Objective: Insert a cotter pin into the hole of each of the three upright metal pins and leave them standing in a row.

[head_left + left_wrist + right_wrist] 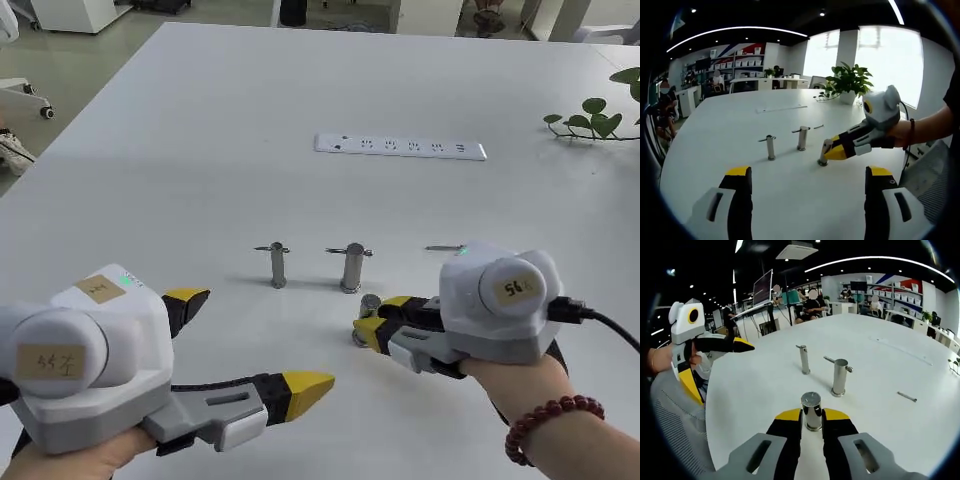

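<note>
Right gripper view: third pin [811,407] upright on table [755,390], clamped between jaws of right gripper [812,416]; no cotter pin seen through it. Ahead of gripper, middle pin [840,376] and end pin [804,359], each with cotter pin through hole. Loose cotter pin [906,396] flat on table, ahead-right. Left gripper [807,172] wide, empty, well apart from the pins. Judged step: last insertion. Next move calls for fine pinch on loose cotter pin, then alignment with hole.

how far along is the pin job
Two of three look done: the thin pin and the middle pin stand with cotter pins through both. In hand: the right gripper grips the third pin. Left: fitting the loose cotter pin lying on the table. The left gripper is open, empty.
</note>
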